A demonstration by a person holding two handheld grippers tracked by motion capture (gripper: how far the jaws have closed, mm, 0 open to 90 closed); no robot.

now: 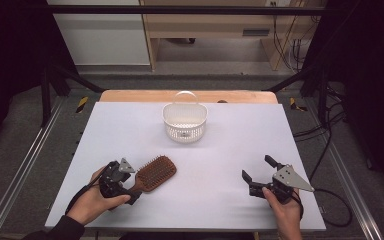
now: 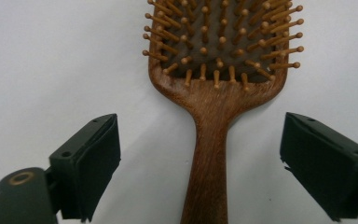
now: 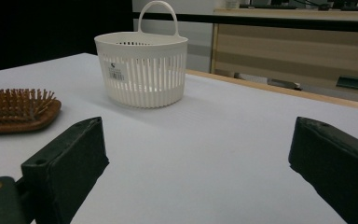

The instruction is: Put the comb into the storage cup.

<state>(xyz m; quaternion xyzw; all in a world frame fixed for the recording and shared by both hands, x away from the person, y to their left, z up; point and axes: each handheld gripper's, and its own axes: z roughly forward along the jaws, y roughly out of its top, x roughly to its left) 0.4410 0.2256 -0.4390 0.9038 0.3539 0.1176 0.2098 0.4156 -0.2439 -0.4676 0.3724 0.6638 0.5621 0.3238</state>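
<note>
White tabletop: left gripper with jaws spread, the wooden hairbrush handle lying untouched between them; right gripper likewise spread, slotted basket well ahead of it.

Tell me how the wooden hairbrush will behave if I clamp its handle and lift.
The hairbrush looks like solid wood, so probably stiff. Its wide bristled head likely outweighs the narrow handle, so it may droop head-down. The left gripper straddles the handle, jaws open; the smooth handle might twist.
</note>
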